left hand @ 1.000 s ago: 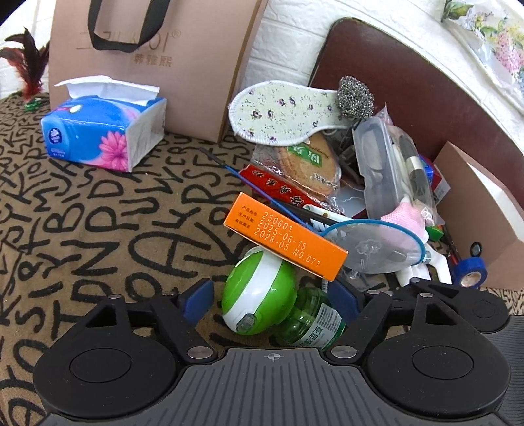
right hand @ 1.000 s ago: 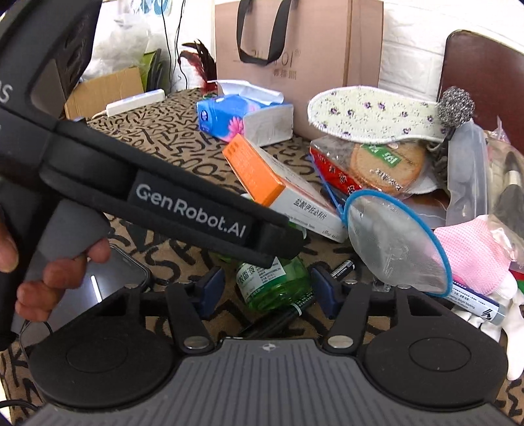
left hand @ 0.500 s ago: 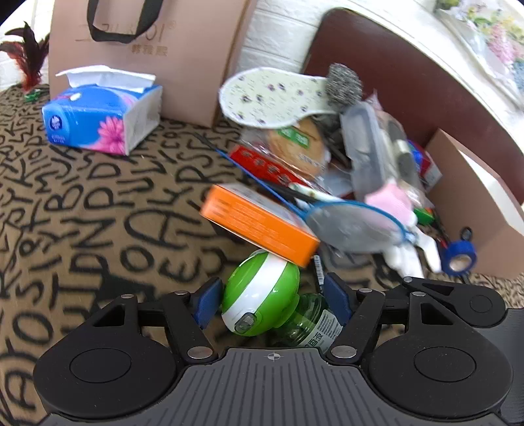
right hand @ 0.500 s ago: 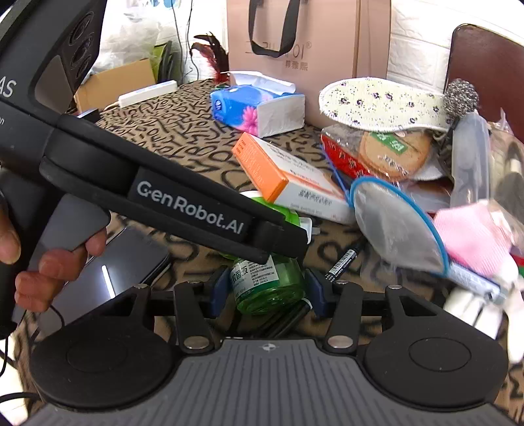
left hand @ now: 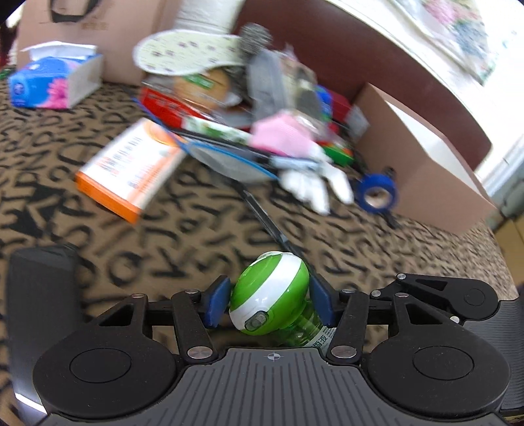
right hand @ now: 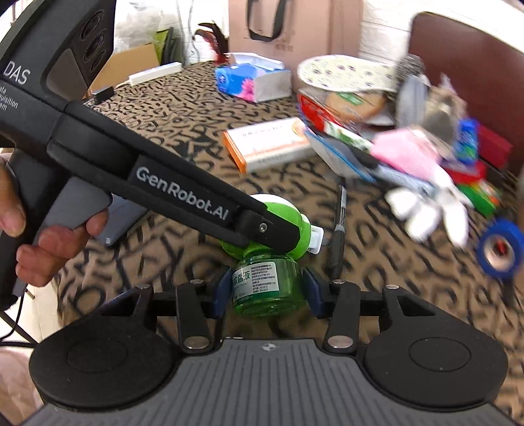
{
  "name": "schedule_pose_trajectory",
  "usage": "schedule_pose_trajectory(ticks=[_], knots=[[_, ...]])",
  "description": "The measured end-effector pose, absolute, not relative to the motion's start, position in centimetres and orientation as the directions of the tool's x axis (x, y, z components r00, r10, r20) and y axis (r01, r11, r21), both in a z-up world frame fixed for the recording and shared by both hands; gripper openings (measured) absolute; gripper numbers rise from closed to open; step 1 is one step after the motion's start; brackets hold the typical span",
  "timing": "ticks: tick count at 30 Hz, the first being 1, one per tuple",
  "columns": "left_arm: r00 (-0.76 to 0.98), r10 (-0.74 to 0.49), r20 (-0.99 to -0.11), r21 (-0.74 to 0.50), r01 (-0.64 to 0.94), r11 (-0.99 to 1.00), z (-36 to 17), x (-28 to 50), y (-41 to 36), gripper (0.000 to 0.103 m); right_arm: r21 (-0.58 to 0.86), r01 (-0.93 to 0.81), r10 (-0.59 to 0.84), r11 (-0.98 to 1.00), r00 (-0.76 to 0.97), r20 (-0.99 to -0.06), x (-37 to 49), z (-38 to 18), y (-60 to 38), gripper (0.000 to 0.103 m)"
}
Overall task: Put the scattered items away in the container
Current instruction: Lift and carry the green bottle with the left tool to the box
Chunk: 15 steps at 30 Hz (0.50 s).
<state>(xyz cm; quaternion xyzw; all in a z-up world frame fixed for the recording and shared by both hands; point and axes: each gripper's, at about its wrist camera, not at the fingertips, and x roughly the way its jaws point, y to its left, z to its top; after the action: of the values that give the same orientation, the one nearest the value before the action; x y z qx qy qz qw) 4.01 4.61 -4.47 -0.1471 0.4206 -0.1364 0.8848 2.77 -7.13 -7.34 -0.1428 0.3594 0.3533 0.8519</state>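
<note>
My left claw [left hand: 268, 303] grips the repellent bottle's green-and-white cap [left hand: 270, 293]; my right claw [right hand: 267, 290] clamps its green glass body [right hand: 267, 283], low centre of both frames, jaws having just closed. The cardboard container [left hand: 425, 170] sits right.

Letter-patterned tablecloth [left hand: 203, 236], brown paper bag [right hand: 294, 29], dark chair back [left hand: 376, 75].

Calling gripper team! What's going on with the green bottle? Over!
Left gripper jaws just closing, pads on green-and-white cap. Right gripper jaws just closing on green bottle. Black pen lies beside it; brown box beyond the clutter.
</note>
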Motion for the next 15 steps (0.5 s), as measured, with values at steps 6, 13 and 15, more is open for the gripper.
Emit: schedule_pose_trajectory(ticks=[6, 13, 15], knots=[[0.554, -0.44, -0.706, -0.364, 0.249, 0.898, -4.4, 2.7, -0.7, 0.065, 0.024, -0.612, 0.436, 0.79, 0.533, -0.725, 0.0, -7.1, -11.6, 0.052], [0.537, -0.446, -0.716, -0.343, 0.285, 0.895, -4.6, 2.4, -3.5, 0.07, 0.076, -0.537, 0.423, 0.84, 0.559, -0.713, -1.0, -7.6, -14.4, 0.053], [0.536, -0.442, -0.719, -0.343, 0.28, 0.897, -4.7, 2.5, -3.5, 0.07, 0.072, -0.539, 0.421, 0.839, 0.562, -0.712, -0.8, -8.0, -14.2, 0.054]])
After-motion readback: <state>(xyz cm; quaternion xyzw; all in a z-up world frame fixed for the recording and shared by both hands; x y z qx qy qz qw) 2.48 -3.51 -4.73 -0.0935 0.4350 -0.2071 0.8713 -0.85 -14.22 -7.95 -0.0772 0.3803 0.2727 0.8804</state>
